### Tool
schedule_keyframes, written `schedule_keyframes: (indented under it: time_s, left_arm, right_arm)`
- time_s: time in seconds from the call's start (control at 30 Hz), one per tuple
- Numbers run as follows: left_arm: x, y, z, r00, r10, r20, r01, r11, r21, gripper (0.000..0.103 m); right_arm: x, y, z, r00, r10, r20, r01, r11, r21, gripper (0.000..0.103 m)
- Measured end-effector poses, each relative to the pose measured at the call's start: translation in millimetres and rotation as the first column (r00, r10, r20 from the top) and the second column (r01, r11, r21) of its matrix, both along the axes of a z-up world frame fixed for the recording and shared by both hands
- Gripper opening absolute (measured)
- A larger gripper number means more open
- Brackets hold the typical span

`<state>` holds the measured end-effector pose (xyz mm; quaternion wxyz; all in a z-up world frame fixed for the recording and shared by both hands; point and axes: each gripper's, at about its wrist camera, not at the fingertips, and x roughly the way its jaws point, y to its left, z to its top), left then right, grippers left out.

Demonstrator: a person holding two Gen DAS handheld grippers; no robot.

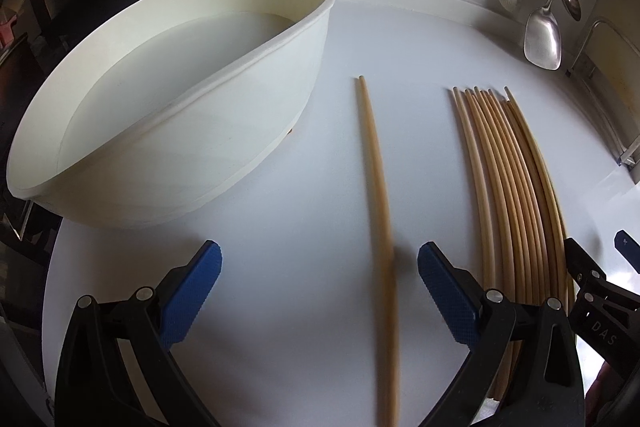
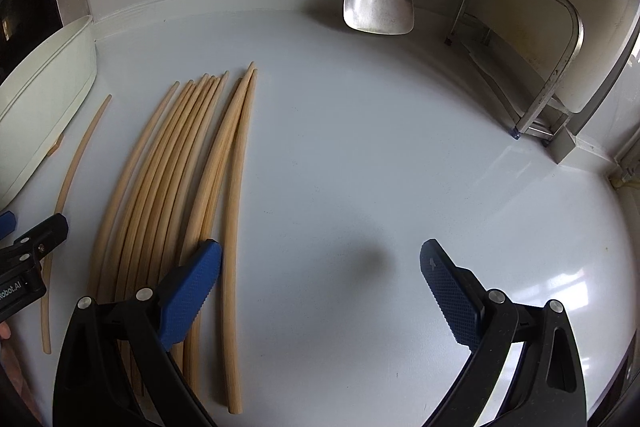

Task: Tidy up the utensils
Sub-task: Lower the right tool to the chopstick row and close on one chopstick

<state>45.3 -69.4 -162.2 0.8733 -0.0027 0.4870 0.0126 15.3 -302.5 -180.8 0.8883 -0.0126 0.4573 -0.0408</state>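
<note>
Left wrist view: the left gripper has its jaws spread; a single chopstick lies on the surface between them, pointing straight ahead.

Right wrist view: the right gripper has its jaws spread, holding nothing; the chopstick bundle runs lengthwise under its left jaw.

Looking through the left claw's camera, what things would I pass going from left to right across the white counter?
Large white oval plastic tub → single pale wooden chopstick lying alone → bundle of pale wooden chopsticks → shiny metal spatula hanging at the back wall.
</note>
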Motion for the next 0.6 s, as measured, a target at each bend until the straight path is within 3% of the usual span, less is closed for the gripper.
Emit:
schedule_keyframes:
  time_s: [0.37,0.53,0.6]
  left_arm:
    - [-1,-7,-4,1.000,-0.001,0.006,0.001,1.000,0.016,0.097]
    - [0,-12,-7,1.000,-0.010,0.002,0.010,1.000,-0.006,0.096]
    - [-3,-17,-6,1.000,-0.024,0.009,0.024,1.000,-0.007,0.090]
  right_arm:
    - [3,-1,1,0.997,0.065,0.044,-0.064,0.998,-0.028,0.094]
    - [2,0,2,0.995,0.075,0.069,-0.074,0.997,-0.015,0.069]
    - [1,3,2,0.993,0.093,0.076,-0.091,0.995,-0.027,0.065]
